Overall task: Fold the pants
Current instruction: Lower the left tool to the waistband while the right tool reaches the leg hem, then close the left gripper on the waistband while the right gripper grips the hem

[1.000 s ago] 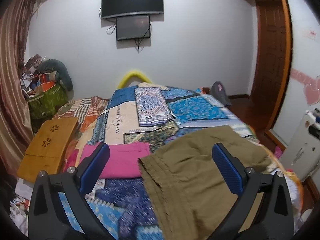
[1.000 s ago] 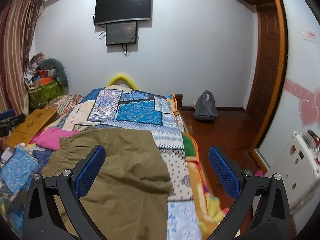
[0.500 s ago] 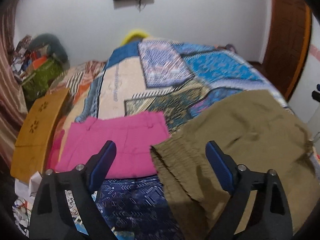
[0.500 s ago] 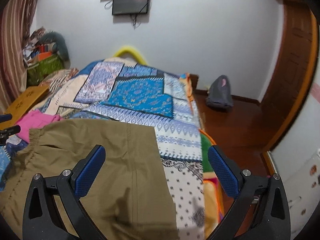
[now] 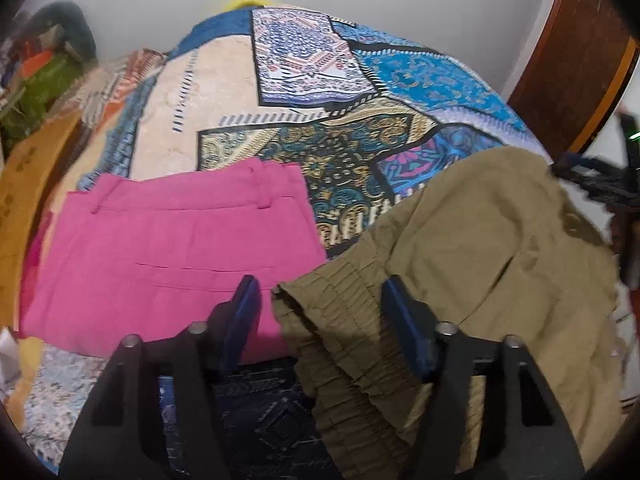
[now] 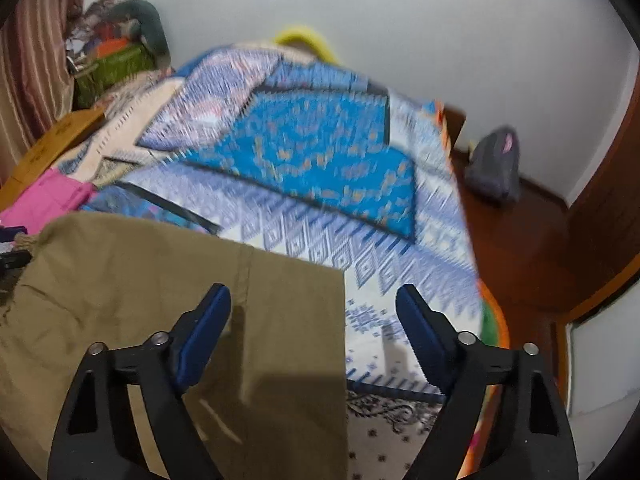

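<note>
Left claw [image 5: 320,308], left wrist view: black frame, blue pads, jaws about half apart and closing. Between them lies the gathered elastic waistband of the olive-brown cotton pants [image 5: 480,264]; neither pad [image 5: 245,312] presses on the cloth. The pants fill the lower right of the frame, spread on the bed with the patchwork-print cover in blue, cream and teal [image 5: 304,92]. Their waistband corner sits at lower centre, just beside the folded pink garment [image 5: 172,248], which lies flat at centre left. A yellow curved object [image 5: 248,0] shows at the bed's far end, top centre. An ochre wooden board [image 5: 24,184] runs along the left edge. Dark wooden door frame [image 5: 576,64] at upper right. At the right edge, a dark shape over the pants, blurred; I cannot tell what it is.

Right claw [image 6: 314,322], right wrist view: jaws fairly wide and closing. The straight right-hand edge of the olive-brown pants [image 6: 160,300] lies between them; the left pad [image 6: 208,320] is over the cloth, the right pad over the bare bed cover [image 6: 320,160], neither pressing. The pants take up the lower left of the frame. Pink garment [image 6: 48,200] at the left edge, beyond the pants. A grey bag [image 6: 496,168] sits on the red-brown wooden floor [image 6: 532,248] at right, against the white wall. Frame motion-blurred in the upper half.
</note>
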The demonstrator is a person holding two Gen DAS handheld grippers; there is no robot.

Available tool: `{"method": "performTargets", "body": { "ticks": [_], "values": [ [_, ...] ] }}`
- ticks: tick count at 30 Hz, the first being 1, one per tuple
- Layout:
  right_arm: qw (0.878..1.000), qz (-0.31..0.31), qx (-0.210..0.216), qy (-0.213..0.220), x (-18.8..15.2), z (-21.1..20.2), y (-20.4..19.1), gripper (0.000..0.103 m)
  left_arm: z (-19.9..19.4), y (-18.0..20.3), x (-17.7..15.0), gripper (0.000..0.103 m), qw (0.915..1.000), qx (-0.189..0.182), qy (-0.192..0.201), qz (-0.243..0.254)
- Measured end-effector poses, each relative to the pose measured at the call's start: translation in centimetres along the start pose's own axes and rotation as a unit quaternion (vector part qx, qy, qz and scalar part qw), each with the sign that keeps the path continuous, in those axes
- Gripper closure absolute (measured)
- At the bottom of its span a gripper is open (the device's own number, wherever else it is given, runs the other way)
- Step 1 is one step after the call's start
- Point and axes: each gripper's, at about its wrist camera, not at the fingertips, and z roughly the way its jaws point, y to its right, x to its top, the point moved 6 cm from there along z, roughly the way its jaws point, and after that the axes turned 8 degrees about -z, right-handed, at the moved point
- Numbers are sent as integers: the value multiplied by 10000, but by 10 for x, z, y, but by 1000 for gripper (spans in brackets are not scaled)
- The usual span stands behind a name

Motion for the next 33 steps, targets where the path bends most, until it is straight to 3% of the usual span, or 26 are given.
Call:
{"method": "performTargets", "body": {
  "ticks": [3,5,6,9,12,13,15,16,17,22,23,25,27,29,31,33],
  "values": [
    [9988,129,342,-320,-5,19,2,44,2,1,1,55,9999,-97,-22,-67],
    [9958,337,758,-380,-7,24,1,63,0,1,0,59,9999,-106,31,-4],
    [9960,336,740,-366,-7,22,-1,64,-2,-1,-1,65,10000,-34,83,25],
    [9977,241,548,-316,-5,17,-1,86,-8,-3,0,78,9998,55,166,68],
    [9987,244,426,-166,0,10,0,90,-18,-3,2,87,9992,204,285,174],
    [9990,239,364,-83,1,6,1,90,-22,-3,4,88,9984,385,325,243],
    [9992,266,265,119,7,-2,4,90,-29,-6,12,103,9945,833,505,379],
    [9993,242,214,187,9,-7,4,91,-33,-9,18,103,9885,1254,685,488],
    [9994,218,148,243,13,-9,6,91,-35,-13,23,103,9853,1427,783,522],
    [9983,240,-16,537,35,-23,5,91,-38,-39,40,103,9954,780,544,-85],
    [9981,232,-23,565,36,-24,4,91,-38,-41,39,101,9965,652,488,-188],
    [9982,245,-21,553,35,-23,3,91,-39,-40,35,85,9976,483,421,-273],
    [9982,331,22,506,29,-21,5,91,-37,-34,27,41,9985,314,392,-231],
    [9980,380,29,499,24,-20,8,91,-34,-24,19,23,9984,298,465,-135],
    [9977,442,16,513,20,-22,8,91,-26,-15,13,21,9991,233,368,-16],
    [9977,468,-25,499,17,-22,10,91,-9,-9,7,21,9999,142,26,-16]
  ]
}}
